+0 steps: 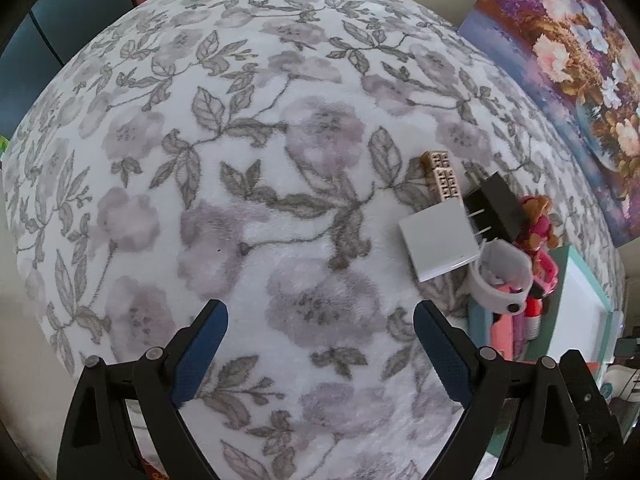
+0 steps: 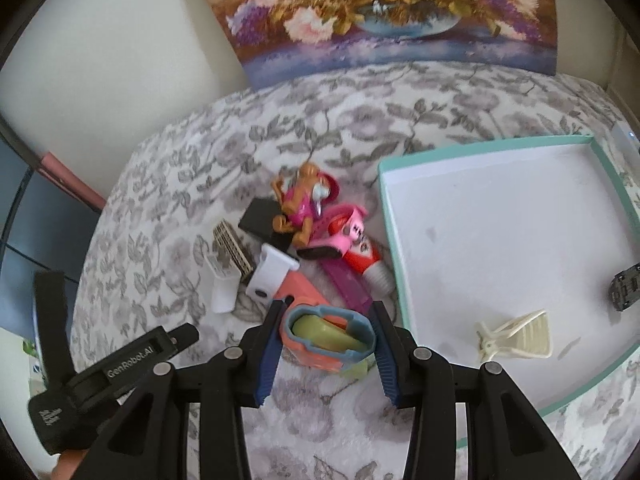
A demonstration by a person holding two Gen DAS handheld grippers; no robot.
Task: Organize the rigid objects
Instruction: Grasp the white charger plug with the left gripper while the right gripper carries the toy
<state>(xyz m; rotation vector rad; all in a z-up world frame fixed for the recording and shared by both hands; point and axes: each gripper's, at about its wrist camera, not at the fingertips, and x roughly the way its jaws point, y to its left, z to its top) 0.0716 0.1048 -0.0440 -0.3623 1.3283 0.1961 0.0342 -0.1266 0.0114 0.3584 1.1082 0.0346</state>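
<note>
Left wrist view: sits behind the left claw (image 1: pixel 320 354), looks steeply down on the floral blanket (image 1: pixel 248 168) from close above; the clutter lies off to its right edge.
Right wrist view: sits behind the right claw (image 2: pixel 326 354), tilts down and forward toward the flower painting (image 2: pixel 384 16), near the toys and the teal-rimmed tray (image 2: pixel 390 216).
Shared ground: both views catch the dog figure (image 1: pixel 538 220), the black charger (image 1: pixel 496 206), the white square block (image 1: pixel 438 242), the painting and the tray's edge.
Cross-sight: the right view shows the left claw's body at lower left.
</note>
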